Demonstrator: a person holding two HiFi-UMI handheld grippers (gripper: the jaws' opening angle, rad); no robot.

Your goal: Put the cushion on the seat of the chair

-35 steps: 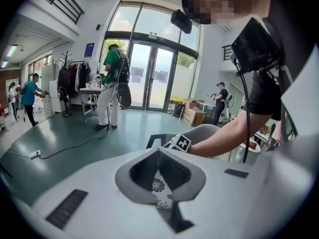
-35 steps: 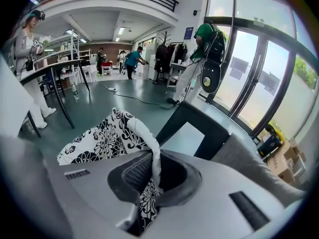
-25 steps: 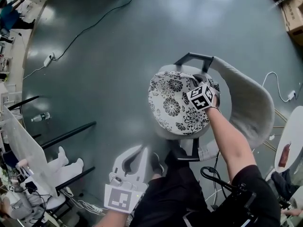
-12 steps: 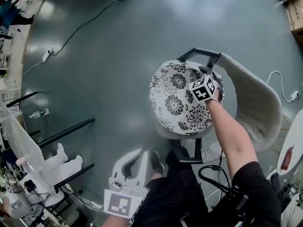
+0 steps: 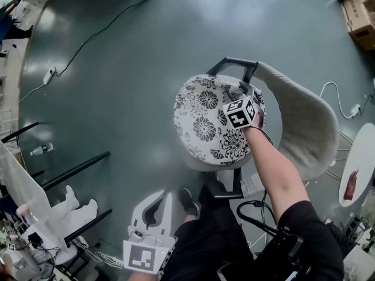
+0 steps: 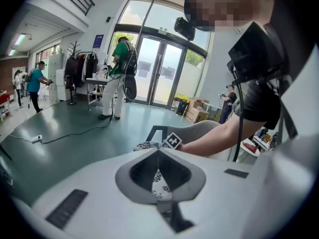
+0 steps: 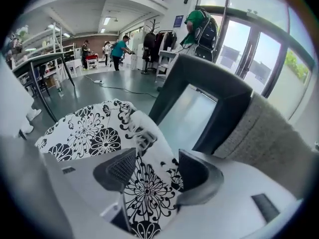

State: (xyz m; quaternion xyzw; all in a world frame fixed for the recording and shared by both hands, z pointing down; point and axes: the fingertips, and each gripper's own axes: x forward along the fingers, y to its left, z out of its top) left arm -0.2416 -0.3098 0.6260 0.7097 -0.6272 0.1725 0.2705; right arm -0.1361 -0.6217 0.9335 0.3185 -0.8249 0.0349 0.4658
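The round white cushion (image 5: 205,127) with black flowers lies on the seat of the grey chair (image 5: 304,127), covering it. My right gripper (image 5: 245,92) is at the cushion's back edge, by the black armrest frame (image 7: 209,98). Its jaws have just been opening and stand open; a raised fold of the cushion (image 7: 89,133) lies between the pads without being pressed by them (image 7: 154,166). My left gripper (image 5: 167,193) hangs low by the person's leg, away from the chair, shut on nothing (image 6: 158,151). The cushion (image 6: 147,145) shows past its tips.
A cable (image 5: 88,40) and a power strip (image 5: 47,75) lie on the green floor at far left, with a bottle (image 5: 38,150) and dark bars (image 5: 76,168) nearer. A cardboard box (image 5: 357,16) is top right, and a white round table (image 5: 357,168) at right. People stand by the glass doors.
The cushion has settled flatter onto the seat, and my right gripper has sunk slightly with its back edge. The left gripper has dropped a little at the bottom.
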